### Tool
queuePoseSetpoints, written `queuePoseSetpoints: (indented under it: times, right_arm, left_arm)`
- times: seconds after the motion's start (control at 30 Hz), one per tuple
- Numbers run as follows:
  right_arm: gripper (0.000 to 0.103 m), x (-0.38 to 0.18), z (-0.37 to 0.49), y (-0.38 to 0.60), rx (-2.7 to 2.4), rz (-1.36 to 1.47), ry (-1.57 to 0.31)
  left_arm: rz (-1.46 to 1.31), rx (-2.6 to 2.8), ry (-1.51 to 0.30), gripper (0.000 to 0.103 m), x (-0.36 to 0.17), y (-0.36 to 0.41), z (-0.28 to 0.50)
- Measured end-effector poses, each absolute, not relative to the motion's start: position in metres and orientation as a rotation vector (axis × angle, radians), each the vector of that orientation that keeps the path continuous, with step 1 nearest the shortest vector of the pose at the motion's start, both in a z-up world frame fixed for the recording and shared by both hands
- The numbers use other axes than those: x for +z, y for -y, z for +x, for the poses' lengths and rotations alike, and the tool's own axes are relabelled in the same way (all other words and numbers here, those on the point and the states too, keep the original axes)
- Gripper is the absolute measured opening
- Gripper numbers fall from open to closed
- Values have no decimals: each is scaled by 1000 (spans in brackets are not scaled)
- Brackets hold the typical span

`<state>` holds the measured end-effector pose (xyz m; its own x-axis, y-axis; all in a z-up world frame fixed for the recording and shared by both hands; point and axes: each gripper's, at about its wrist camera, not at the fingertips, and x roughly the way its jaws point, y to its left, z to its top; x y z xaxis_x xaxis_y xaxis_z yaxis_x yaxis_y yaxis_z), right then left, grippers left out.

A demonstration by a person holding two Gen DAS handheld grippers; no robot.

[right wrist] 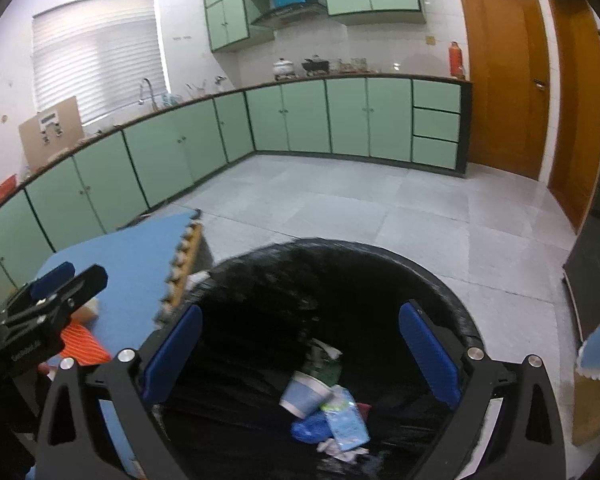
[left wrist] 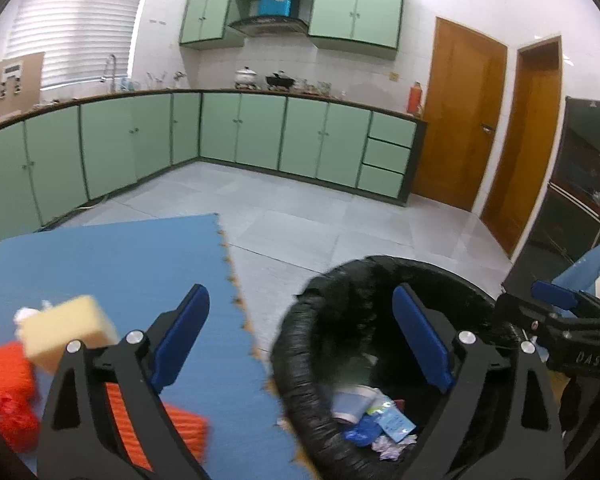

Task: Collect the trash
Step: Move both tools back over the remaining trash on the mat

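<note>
On the left, a blue mat (left wrist: 112, 264) holds a tan sponge (left wrist: 66, 330) and red-orange trash (left wrist: 4, 384). The left gripper (left wrist: 300, 344) hangs above the mat's edge and the bin's rim, its 2 blue fingers spread wide with nothing between them. To the right, the black bin (right wrist: 440, 280) holds a paper cup (right wrist: 304, 394) and blue wrappers (right wrist: 346, 424). The right gripper (right wrist: 300, 352) hangs over the bin, also spread wide and holding nothing.
</note>
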<state>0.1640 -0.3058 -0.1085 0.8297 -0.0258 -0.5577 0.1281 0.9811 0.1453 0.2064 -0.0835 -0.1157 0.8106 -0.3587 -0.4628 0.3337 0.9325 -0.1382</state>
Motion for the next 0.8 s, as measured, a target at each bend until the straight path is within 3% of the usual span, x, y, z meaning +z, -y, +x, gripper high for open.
queuePoseSetpoints:
  times: [0.47,0.8]
  right_arm:
    - [97,-95,177,205,71,146,-553]
    - [97,-117,185,129,196,94,-574]
  left_arm:
    - [-68,-111,-467,91,-96,-47,169]
    - [-53,21,-518,91,-111,-111,146]
